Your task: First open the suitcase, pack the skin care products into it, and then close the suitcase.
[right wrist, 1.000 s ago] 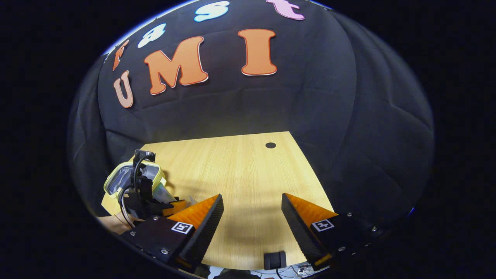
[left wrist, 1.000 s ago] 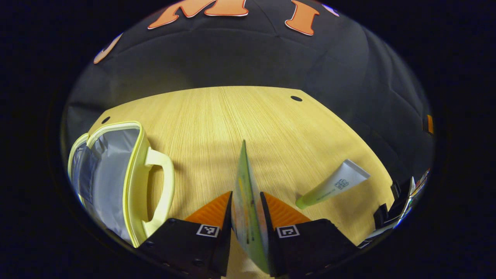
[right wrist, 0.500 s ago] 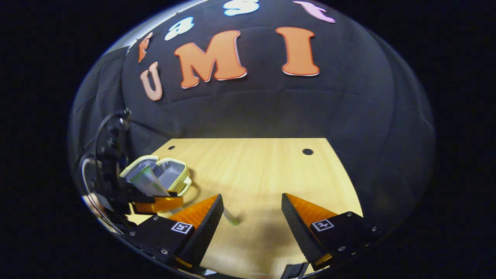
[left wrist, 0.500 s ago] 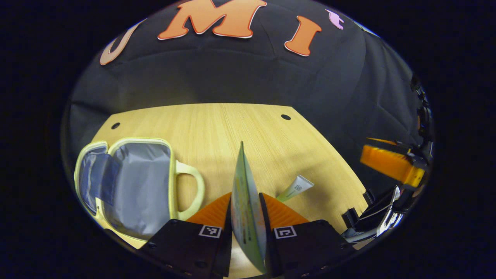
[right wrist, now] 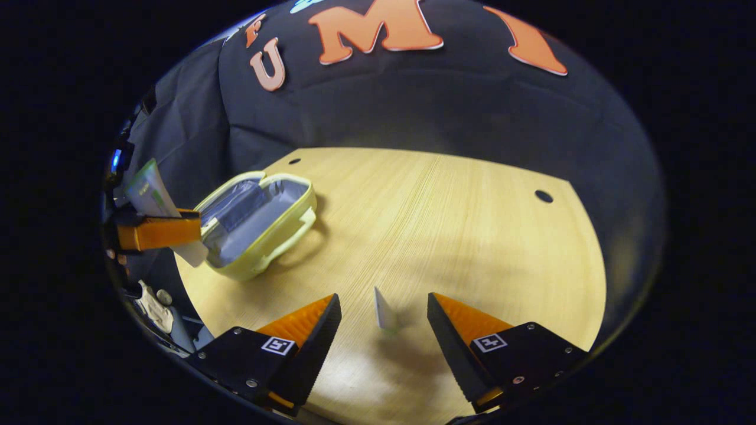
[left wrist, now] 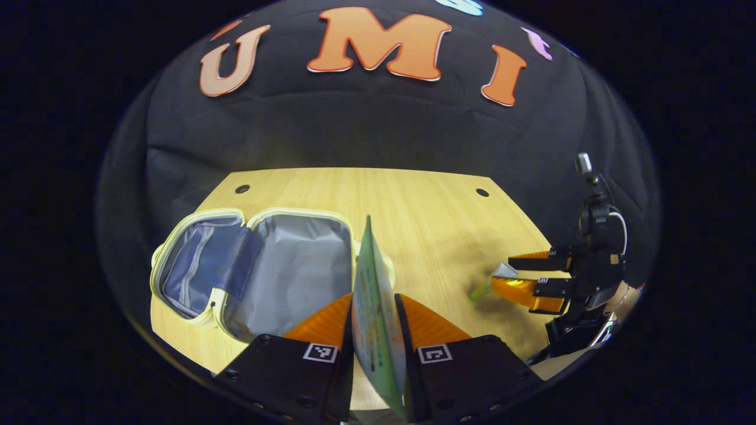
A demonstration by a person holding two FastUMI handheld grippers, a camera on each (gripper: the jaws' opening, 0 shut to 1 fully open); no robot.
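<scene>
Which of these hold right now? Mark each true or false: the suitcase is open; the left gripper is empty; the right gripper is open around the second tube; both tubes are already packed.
1. The suitcase is open. True: it lies unzipped on the table, lining showing.
2. The left gripper is empty. False: it is shut on a flat tube.
3. The right gripper is open around the second tube. True: that tube lies between its spread fingers, not clamped.
4. Both tubes are already packed. False: neither is inside the suitcase.
</scene>
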